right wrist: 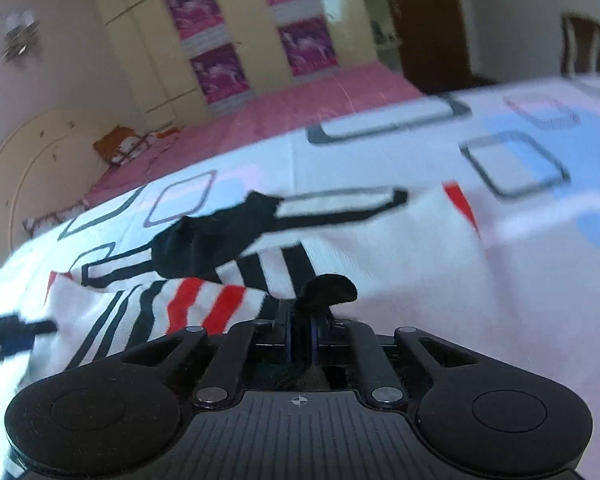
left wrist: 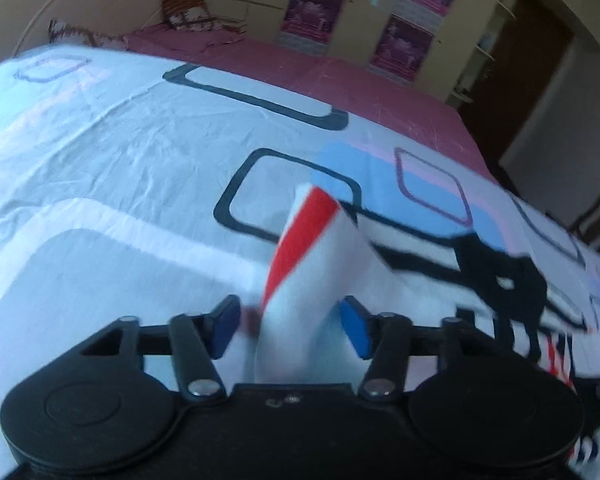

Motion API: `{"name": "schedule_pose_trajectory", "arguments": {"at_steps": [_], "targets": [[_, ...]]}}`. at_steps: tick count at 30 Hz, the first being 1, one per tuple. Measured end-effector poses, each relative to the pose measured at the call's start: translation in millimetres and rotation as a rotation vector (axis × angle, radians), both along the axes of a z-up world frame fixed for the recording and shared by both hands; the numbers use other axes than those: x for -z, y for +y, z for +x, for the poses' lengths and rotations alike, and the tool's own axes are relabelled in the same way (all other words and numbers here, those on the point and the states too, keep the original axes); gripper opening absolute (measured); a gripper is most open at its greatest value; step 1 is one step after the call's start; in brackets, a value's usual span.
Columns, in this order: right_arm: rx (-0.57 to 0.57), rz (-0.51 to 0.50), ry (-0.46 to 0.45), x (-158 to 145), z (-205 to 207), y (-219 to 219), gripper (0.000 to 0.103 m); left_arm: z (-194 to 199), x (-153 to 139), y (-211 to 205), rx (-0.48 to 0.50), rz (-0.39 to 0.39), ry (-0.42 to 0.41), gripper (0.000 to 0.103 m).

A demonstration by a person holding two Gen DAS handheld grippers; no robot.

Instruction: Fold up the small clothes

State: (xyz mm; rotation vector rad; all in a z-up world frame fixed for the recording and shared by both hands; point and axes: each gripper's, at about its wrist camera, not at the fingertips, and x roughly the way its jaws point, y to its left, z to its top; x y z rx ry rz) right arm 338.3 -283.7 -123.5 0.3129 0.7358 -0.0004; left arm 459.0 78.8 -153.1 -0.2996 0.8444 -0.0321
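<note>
Striped garment [right wrist: 204, 304], no legible writing

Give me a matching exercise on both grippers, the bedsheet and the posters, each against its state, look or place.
1 left gripper
2 right gripper
3 bedsheet
4 posters

a on the wardrobe doors
b shut on black fabric
c white with outlined rectangles
d jaws apart, red-and-white cloth between them

Pairs: 1-d, 2-b, 3-c, 4-a
</note>
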Motion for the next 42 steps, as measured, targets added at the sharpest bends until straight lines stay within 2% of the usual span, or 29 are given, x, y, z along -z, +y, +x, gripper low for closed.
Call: {"name": "schedule_pose_trajectory", "arguments": {"at_steps": [1,2,3,7,9,11,14,17,20,24,29,31,34,36,37,42], "targets": [[-0.011,-0.026,-0.012,-1.0,0.8,2.3,0.008,3.6,1.9,1.7,-0.008,-0.008,-0.011,0.039],[-0.019,-0.047,-0.018,-0.2,2.3,4.6,0.008,5.7,2.9,2.0,-0.012,0.000,-0.026,0.028],[-0.024,-0.068,-0.022,0.5,3.3,5.4,0.008,8.0,3.3,1.6,-0.020,0.020,-0.040,0.022],[-0.003,-0.133,0.031,17.6,10.8,3.2,0.008,12.5,9.4,7.8,-0.069,0.019,-0.056,0.019],[0.005,-0.148,0.078,35.2,12.3,0.1,0.008,14.4,12.9,9.9,-0.079,0.010,-0.058,0.020],[0.010,-0.145,0.073,31.4,11.4,-1.2,0.008,15.4,10.9,9.3,-0.088,0.005,-0.049,0.021],[0.042,-0.174,0.016,18.8,5.1,-3.6,0.009,12.7,5.3,14.2,-0.110,-0.015,-0.046,0.032],[0.048,-0.167,-0.028,6.7,1.3,-6.1,0.009,1.3,-5.7,15.4,-0.114,0.010,-0.076,0.033],[0.029,-0.171,-0.047,-0.8,5.5,0.5,0.010,-14.0,-17.6,10.4,-0.073,0.039,-0.111,0.038],[-0.024,-0.155,-0.039,0.6,10.0,15.0,0.010,-32.7,-22.6,-0.8,-0.012,0.015,-0.089,0.043],[-0.090,-0.139,-0.022,4.5,13.9,36.8,0.011,-53.4,-20.9,-30.7,0.112,0.040,-0.069,0.050],[-0.106,-0.139,-0.017,5.9,16.3,42.4,0.011,-57.9,-16.4,-40.3,0.139,0.063,-0.065,0.054],[-0.130,-0.148,0.000,10.2,19.5,47.8,0.012,-55.2,-5.0,-48.8,0.151,0.134,-0.046,0.055],[-0.136,-0.189,0.075,22.6,26.5,48.3,0.013,-54.9,-2.0,-53.5,0.170,0.181,-0.056,0.055],[-0.135,-0.191,0.085,28.7,27.1,45.5,0.014,-54.3,-1.7,-54.9,0.177,0.195,-0.056,0.055],[-0.099,-0.184,0.064,23.3,19.0,38.9,0.014,-54.3,-1.1,-53.7,0.184,0.207,-0.055,0.055]]}}
